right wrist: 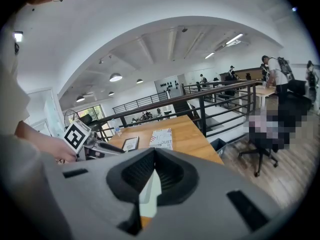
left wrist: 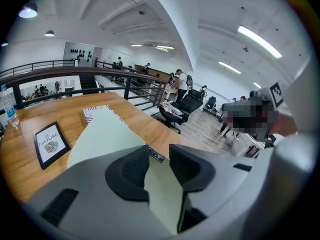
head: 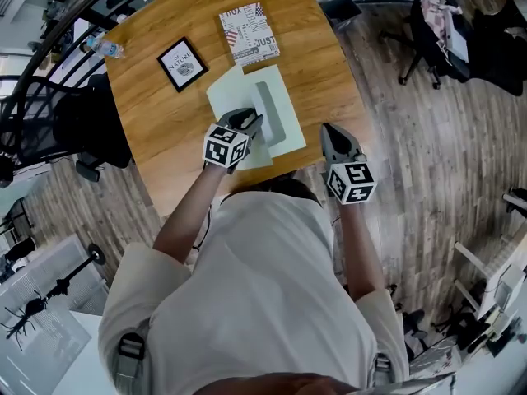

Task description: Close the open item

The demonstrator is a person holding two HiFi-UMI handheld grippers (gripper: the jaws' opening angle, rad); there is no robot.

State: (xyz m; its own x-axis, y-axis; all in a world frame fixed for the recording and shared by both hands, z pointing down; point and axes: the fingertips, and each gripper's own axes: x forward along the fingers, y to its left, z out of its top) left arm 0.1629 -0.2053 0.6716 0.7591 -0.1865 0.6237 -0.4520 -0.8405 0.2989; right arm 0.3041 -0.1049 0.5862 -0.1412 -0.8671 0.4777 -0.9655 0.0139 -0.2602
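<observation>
A pale green folder (head: pixel 280 134) lies open on the wooden table (head: pixel 165 113), with a grey clip strip (head: pixel 267 105) along its middle. My left gripper (head: pixel 252 127) hangs over the folder's near left part. In the left gripper view its jaws (left wrist: pixel 157 151) stand apart, and the green cover (left wrist: pixel 102 131) shows between and beyond them; no pad presses on it. My right gripper (head: pixel 330 132) is off the folder's right side, by the table's near right edge. Its jaws (right wrist: pixel 154 153) meet at the tips with nothing between them.
A black-framed picture (head: pixel 182 63) and a patterned book (head: pixel 249 31) lie farther back on the table, with a water bottle (head: pixel 104 48) at its far left edge. A black office chair (head: pixel 432 31) stands on the wooden floor to the right. A railing (left wrist: pixel 125 79) runs behind the table.
</observation>
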